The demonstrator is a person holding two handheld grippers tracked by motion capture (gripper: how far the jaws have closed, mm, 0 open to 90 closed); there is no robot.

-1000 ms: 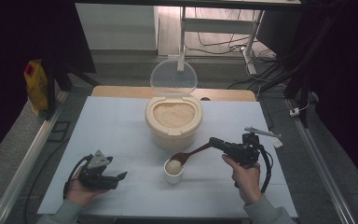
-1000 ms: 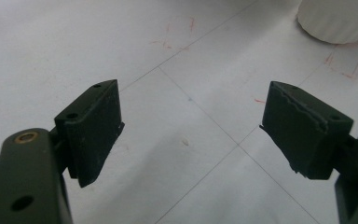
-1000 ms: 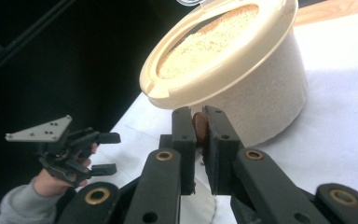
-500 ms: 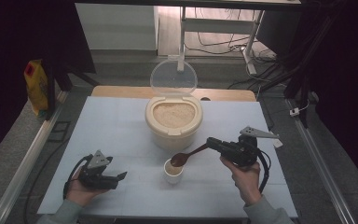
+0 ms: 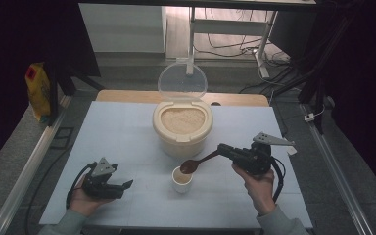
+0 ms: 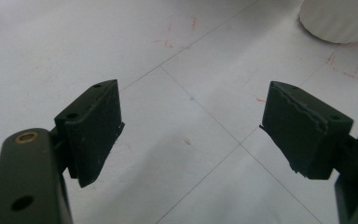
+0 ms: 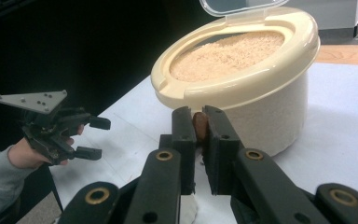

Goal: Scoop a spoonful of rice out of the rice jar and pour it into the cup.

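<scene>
Your right gripper (image 5: 223, 148) jaws clamped on the brown spoon (image 5: 198, 162) handle, its bowl out ahead of them over the white cup (image 5: 181, 180), rice container (image 5: 182, 126) just beyond, your left gripper (image 5: 122, 187) jaws wide apart above the bare desk (image 5: 117, 132)

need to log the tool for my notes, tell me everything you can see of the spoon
The spoon is dark brown, wood by its look, with a rounded bowl and a slim handle. The right claw is shut on the handle's end, seen pinched between its jaws in the right gripper view. The spoon slants down leftward, its bowl over the small white cup, in front of the rice container. Whether it carries rice is unclear.
</scene>
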